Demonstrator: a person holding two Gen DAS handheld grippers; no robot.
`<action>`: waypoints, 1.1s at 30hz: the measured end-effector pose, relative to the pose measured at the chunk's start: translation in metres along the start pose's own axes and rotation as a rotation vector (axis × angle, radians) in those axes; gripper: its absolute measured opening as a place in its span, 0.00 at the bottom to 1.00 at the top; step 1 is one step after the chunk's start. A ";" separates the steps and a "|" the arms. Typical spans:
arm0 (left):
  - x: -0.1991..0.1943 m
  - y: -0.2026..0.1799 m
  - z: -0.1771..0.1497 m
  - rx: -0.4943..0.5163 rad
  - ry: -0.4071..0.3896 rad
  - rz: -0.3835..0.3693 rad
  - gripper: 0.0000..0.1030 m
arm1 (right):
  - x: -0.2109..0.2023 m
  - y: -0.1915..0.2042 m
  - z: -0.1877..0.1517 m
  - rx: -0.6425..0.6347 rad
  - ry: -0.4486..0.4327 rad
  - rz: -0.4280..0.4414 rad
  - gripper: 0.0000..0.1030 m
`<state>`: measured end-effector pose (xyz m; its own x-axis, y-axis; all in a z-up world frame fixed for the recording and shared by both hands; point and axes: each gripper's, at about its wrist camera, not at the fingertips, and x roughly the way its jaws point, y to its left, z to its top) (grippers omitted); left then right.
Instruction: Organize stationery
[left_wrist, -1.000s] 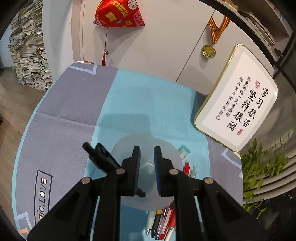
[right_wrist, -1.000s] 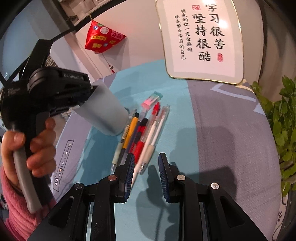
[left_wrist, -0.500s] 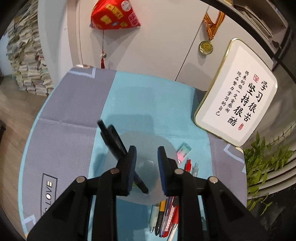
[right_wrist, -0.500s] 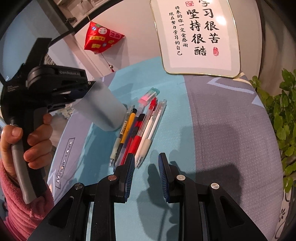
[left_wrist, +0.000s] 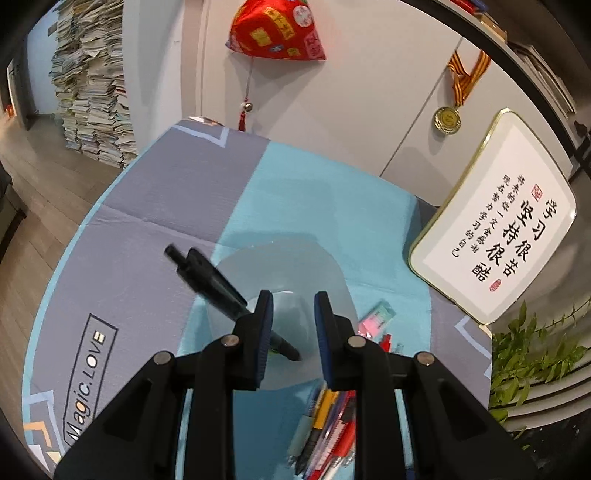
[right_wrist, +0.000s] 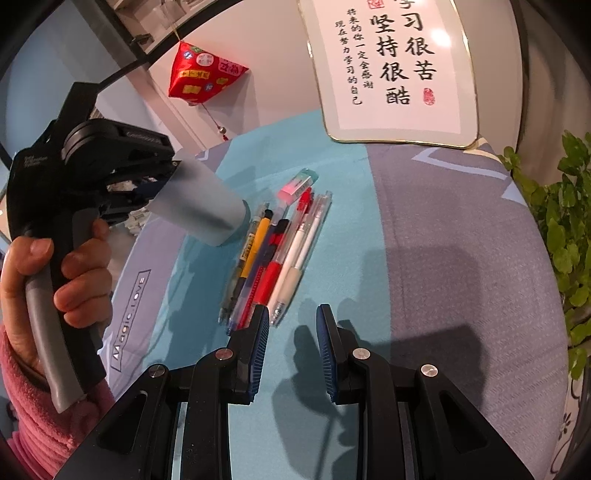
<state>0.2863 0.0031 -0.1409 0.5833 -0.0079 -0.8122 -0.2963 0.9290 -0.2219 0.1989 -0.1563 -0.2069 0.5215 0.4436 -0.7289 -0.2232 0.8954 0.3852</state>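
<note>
Left claw (left_wrist: 291, 332) clamps frosted cup (right_wrist: 201, 206) rim, black pen (left_wrist: 210, 277) inside. Right claw (right_wrist: 291, 328) released, empty, just beside pen row (right_wrist: 273, 254) right of cup. Pinch outermost pen mid-barrel; keep cup tilted toward it.

Bright indoor light falls from above, casting soft dark shadows on the table (right_wrist: 424, 280) under the tongs. Glare whitens the framed sign (right_wrist: 439, 35). Fisheye bending curves both views, with black corners.
</note>
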 end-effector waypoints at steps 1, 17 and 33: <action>0.000 -0.003 0.001 0.005 -0.002 0.001 0.20 | -0.001 -0.002 -0.001 0.002 -0.003 -0.002 0.25; -0.082 -0.007 0.006 0.188 -0.190 -0.056 0.21 | -0.002 0.001 -0.006 -0.033 0.009 0.025 0.25; -0.024 0.027 -0.109 0.497 0.036 -0.144 0.27 | 0.029 0.035 -0.015 -0.113 0.123 -0.010 0.25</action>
<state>0.1825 -0.0122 -0.1861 0.5626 -0.1531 -0.8125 0.1847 0.9811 -0.0570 0.1934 -0.1112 -0.2229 0.4212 0.4294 -0.7989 -0.3129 0.8955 0.3165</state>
